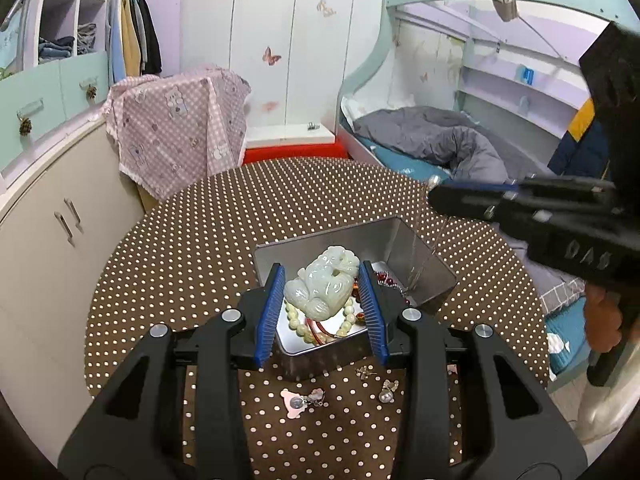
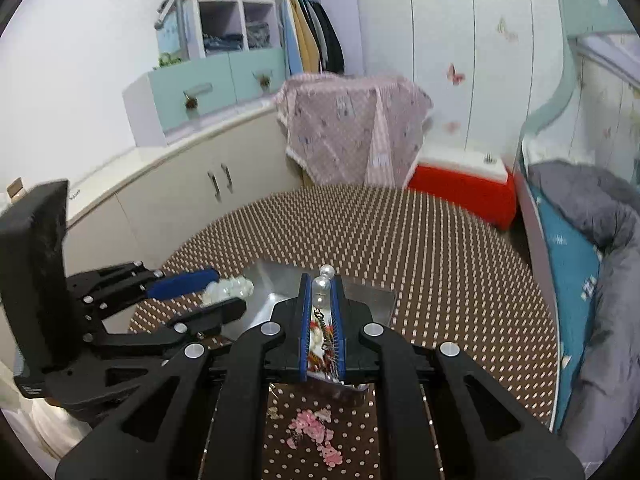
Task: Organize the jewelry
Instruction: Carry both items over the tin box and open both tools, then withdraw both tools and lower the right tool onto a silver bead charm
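My left gripper (image 1: 322, 268) is shut on a pale green jade carving (image 1: 320, 292), held just above an open metal tin (image 1: 424, 264). A cream bead bracelet (image 1: 348, 322) and red beads (image 1: 386, 278) lie in the tin. My right gripper (image 2: 321, 278) is shut on a pearl necklace (image 2: 323, 285), with two pearls showing at the fingertips. In the left wrist view the right gripper (image 1: 434, 190) hovers over the tin's far right side, and the thin chain (image 1: 414, 252) hangs from it into the tin. The right wrist view shows the left gripper (image 2: 230, 290) with the carving (image 2: 226, 286) at the left.
The tin stands on a round table with a brown dotted cloth (image 1: 200, 240). Small earrings (image 1: 387, 392) and pink card pieces (image 1: 296, 400) lie in front of the tin. Cream cabinets (image 1: 52, 232) run along the left, a bed (image 1: 440, 140) is at the right, and a red box (image 2: 460, 188) sits beyond the table.
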